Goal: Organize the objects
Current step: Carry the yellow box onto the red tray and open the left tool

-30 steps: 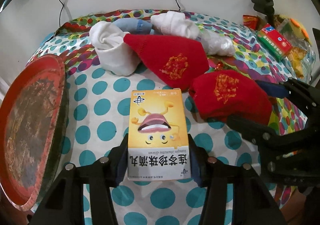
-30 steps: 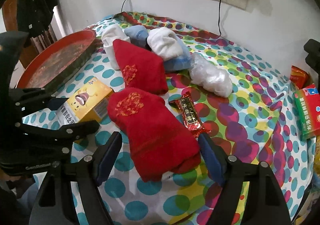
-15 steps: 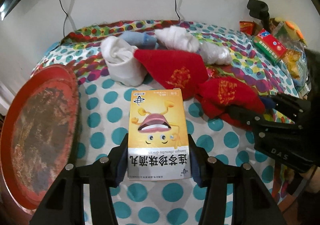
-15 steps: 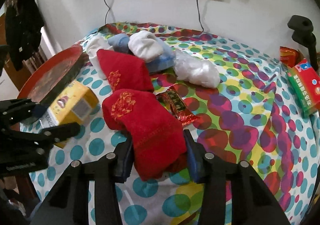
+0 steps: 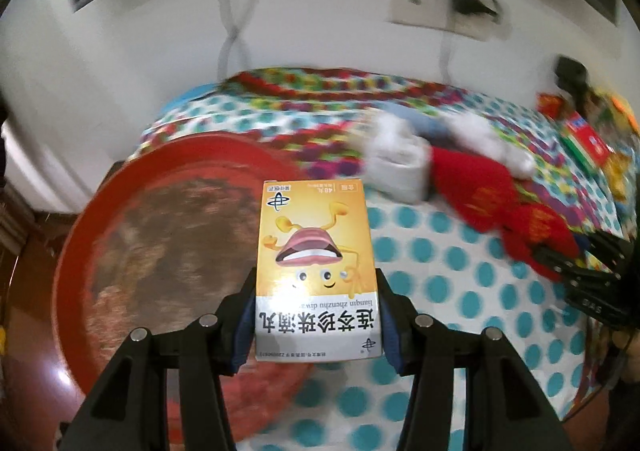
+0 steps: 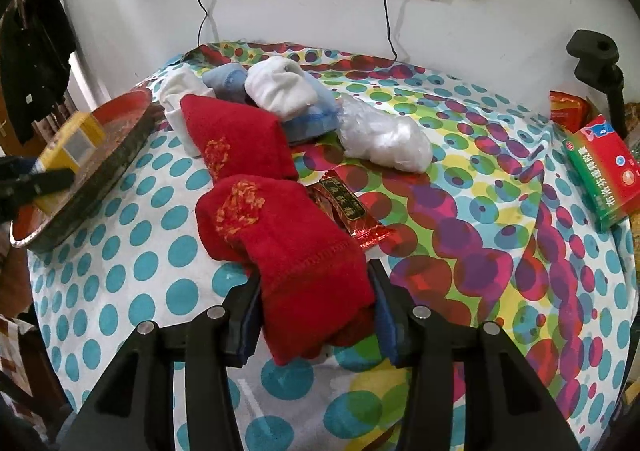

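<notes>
The left gripper (image 5: 316, 315) clamps a glossy yellow cardboard box (image 5: 316, 267) above the round red tray (image 5: 168, 251); the right gripper (image 6: 316, 311) squeezes a soft red folded towel (image 6: 280, 243) on the dotted cloth (image 6: 480, 271).

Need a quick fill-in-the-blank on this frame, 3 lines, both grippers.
1. The left gripper is shut on a yellow ____.
2. The right gripper is shut on a ____ sock.
3. The box is held over a round red ____.

Missing words: box; red; tray
</notes>
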Action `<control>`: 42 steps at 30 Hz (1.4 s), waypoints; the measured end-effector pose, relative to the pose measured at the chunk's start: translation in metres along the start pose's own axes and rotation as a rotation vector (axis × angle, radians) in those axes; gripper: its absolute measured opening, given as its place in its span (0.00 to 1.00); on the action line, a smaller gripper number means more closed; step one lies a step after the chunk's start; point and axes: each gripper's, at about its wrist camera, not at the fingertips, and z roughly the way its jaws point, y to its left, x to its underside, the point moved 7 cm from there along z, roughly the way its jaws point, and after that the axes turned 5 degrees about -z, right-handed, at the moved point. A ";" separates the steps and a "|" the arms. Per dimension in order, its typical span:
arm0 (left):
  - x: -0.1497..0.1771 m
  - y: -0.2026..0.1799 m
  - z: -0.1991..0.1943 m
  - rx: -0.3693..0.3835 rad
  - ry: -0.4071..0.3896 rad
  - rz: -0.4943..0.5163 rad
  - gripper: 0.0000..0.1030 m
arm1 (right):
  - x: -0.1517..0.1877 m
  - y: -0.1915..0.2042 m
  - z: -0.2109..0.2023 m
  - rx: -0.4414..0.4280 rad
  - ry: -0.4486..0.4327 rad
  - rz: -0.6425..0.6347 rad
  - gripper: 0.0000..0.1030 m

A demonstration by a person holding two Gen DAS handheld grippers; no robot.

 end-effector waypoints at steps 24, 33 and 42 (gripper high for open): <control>0.029 0.219 0.034 -0.097 0.101 -0.116 0.51 | 0.000 -0.002 0.001 0.092 0.017 -0.015 0.58; 0.038 0.227 0.045 -0.114 0.135 -0.090 0.53 | 0.000 0.000 0.000 0.112 0.018 0.007 0.57; 0.035 0.223 0.021 -0.111 0.090 -0.099 0.59 | -0.003 0.013 -0.005 0.177 0.035 0.012 0.38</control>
